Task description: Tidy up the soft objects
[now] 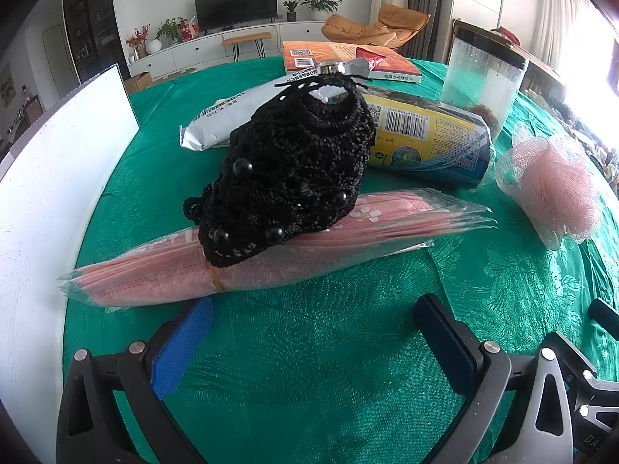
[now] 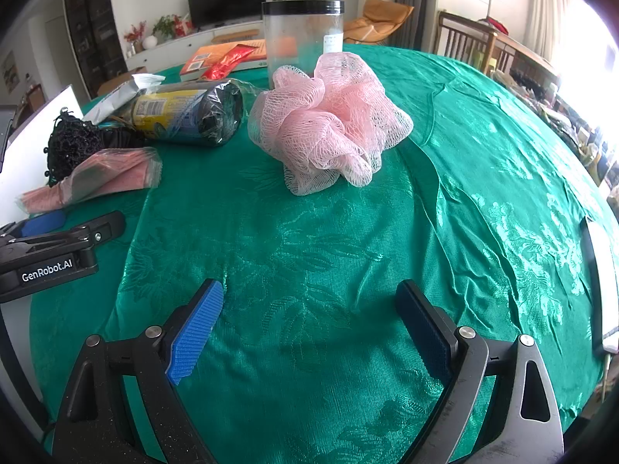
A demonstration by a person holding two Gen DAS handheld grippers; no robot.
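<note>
While both tools hover low over the green-clothed worktop (image 2: pixel 309 232), we see the left hand-held gripper (image 1: pixel 313 332) spread wide and empty, just short of a pink packet in clear wrap (image 1: pixel 247 259). A black crocheted net with beads (image 1: pixel 294 170) sits on that packet. Our right hand-held gripper (image 2: pixel 309 321) is also spread, holding nothing, facing the pink mesh bath sponge (image 2: pixel 329 123), which lies apart from it beside a clear jar (image 2: pixel 301 38) and a foil-wrapped roll (image 2: pixel 185 116).
</note>
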